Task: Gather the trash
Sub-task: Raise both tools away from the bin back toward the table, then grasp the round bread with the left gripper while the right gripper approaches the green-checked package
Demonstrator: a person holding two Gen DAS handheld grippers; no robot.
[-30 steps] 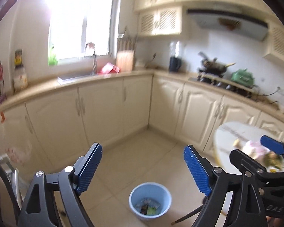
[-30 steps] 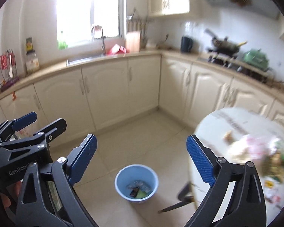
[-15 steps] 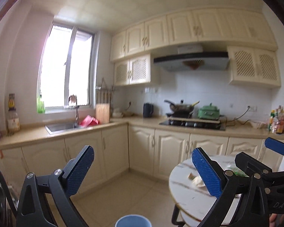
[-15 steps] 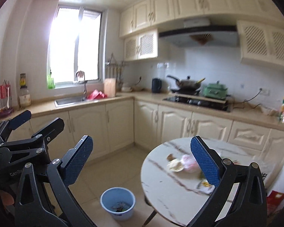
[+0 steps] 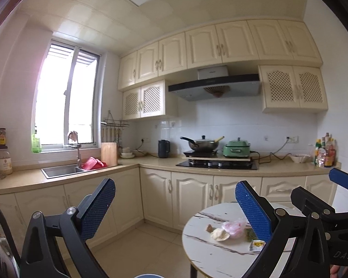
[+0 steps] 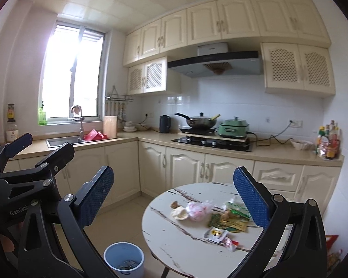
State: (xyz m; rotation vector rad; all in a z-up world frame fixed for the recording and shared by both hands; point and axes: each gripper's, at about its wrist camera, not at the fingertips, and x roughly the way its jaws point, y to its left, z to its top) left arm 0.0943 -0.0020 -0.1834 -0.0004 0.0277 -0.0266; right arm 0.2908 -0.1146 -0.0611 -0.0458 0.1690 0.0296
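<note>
Between the widely spread, empty fingers of the left gripper [image 5: 175, 205] lie cabinets and floor; the round tabletop [image 5: 211, 252] sits by its right finger, carrying a pink bag [image 5: 233, 228], a pale scrap [image 5: 219, 234] and a small packet [image 5: 257, 245].

From the right wrist, the right gripper [image 6: 174, 194] is just as wide and holds nothing. Trash lies against its right finger: pink bag [image 6: 198, 209], green wrappers [image 6: 229, 219], small packet [image 6: 217, 233]. Below, between the fingers, stands the blue bin [image 6: 124, 259].
</note>
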